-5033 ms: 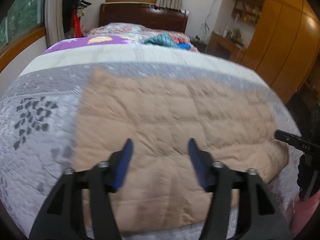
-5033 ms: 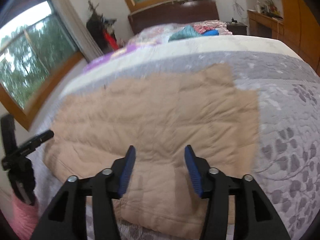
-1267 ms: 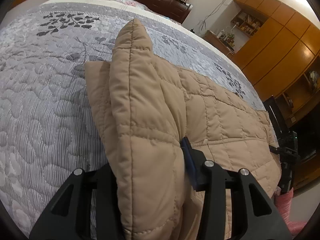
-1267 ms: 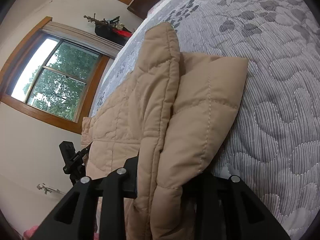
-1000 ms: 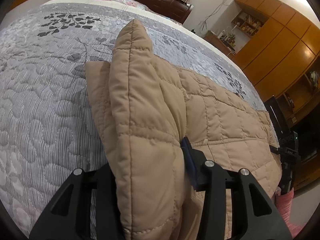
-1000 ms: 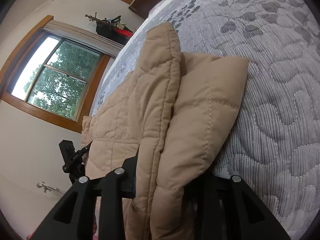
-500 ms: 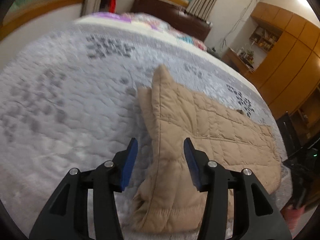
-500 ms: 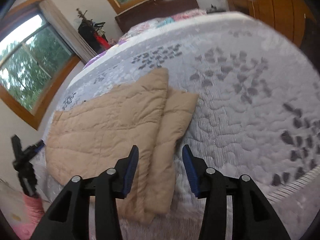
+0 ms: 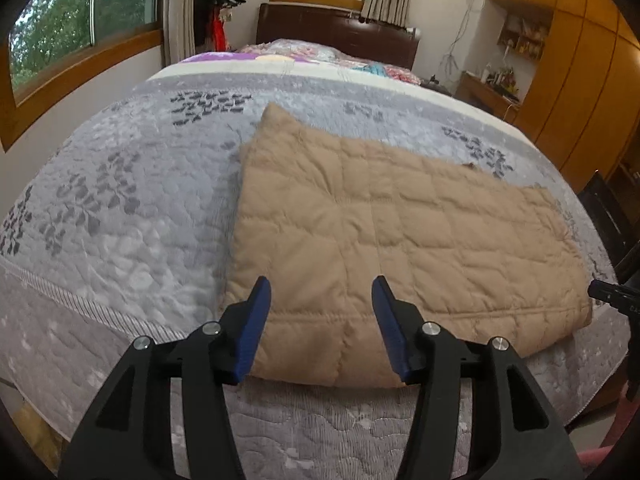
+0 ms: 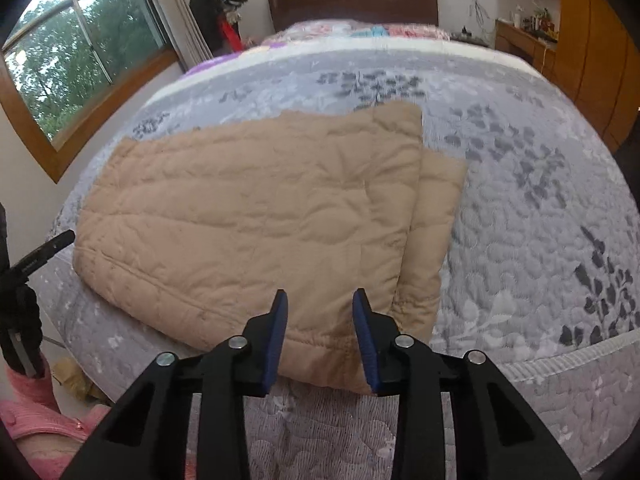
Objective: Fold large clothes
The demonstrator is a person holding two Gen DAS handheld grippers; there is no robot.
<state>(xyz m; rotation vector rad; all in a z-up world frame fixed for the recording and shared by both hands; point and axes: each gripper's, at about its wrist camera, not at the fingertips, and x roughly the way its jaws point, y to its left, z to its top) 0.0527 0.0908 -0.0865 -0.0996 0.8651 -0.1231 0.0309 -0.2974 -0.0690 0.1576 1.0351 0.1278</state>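
Left wrist view: a tan quilted garment (image 9: pixel 392 224) is seen lying flat on the bed (image 9: pixel 120 216), doubled over itself, with a lower layer showing past one edge in the right wrist view (image 10: pixel 436 216). At least one fold is judged done; a further fold to make it compact may be left. The left tongs (image 9: pixel 321 322) are held spread and empty, just above the garment's near edge, which lies directly ahead of them. The right tongs (image 10: pixel 320 334) are likewise spread and empty, with the garment's near corner ahead and beneath them.
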